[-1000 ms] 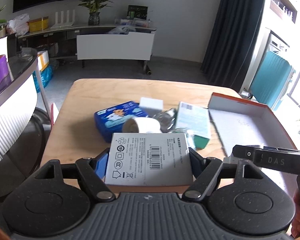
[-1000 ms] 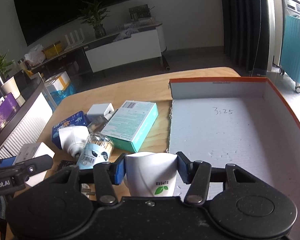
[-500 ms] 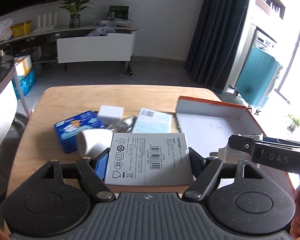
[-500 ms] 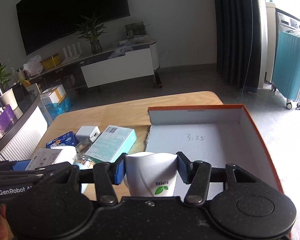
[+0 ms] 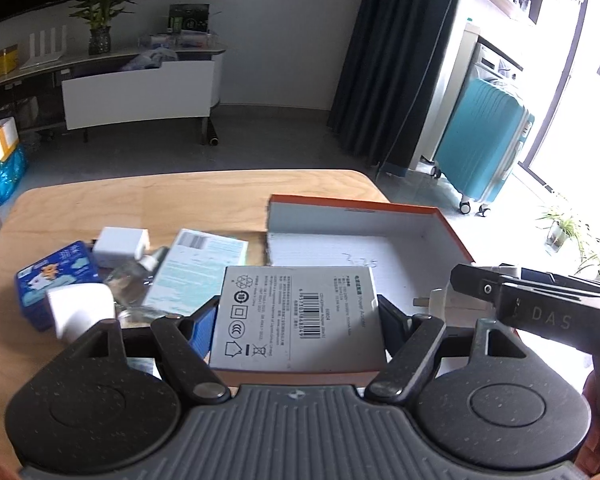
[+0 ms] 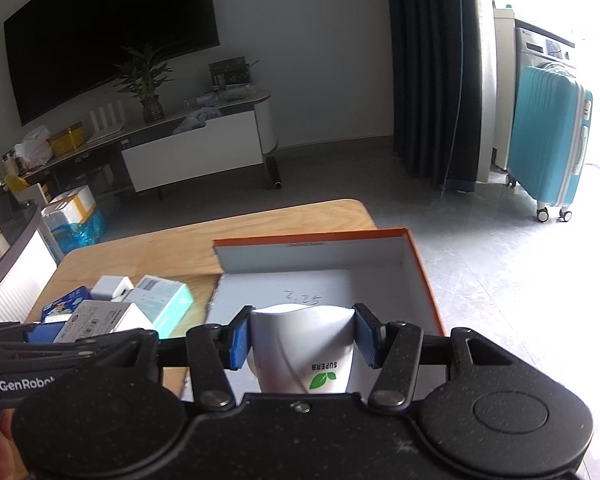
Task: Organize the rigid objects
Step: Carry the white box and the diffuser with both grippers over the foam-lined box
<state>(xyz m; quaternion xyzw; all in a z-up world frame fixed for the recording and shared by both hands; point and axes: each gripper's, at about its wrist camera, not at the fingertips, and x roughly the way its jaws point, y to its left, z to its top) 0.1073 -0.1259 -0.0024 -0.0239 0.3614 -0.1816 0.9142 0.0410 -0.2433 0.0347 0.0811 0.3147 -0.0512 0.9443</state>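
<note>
On the left of the wooden desk point(image 5: 140, 200) lies a loose cluster: a blue printed pack point(image 5: 54, 276), a small white cube-shaped box point(image 5: 120, 242), a white cylinder point(image 5: 80, 310) on its side, a clear crinkled item point(image 5: 130, 286) and a flat teal-edged carton point(image 5: 198, 272). The left tool point(image 5: 296, 320) is clamped on a flat white cardboard box point(image 5: 296, 316) with a barcode label, held above the desk at the near left corner of the tray. To the right sits an orange-rimmed shallow cardboard tray point(image 6: 420, 276), its white floor bare apart from handwritten numbers. The right tool point(image 6: 302, 338) is clamped on a smooth white bottle point(image 6: 302, 344) with a green leaf mark, held over the tray's near edge. Beyond are a grey floor, a TV stand, dark curtains and a teal suitcase point(image 6: 548, 136).
</note>
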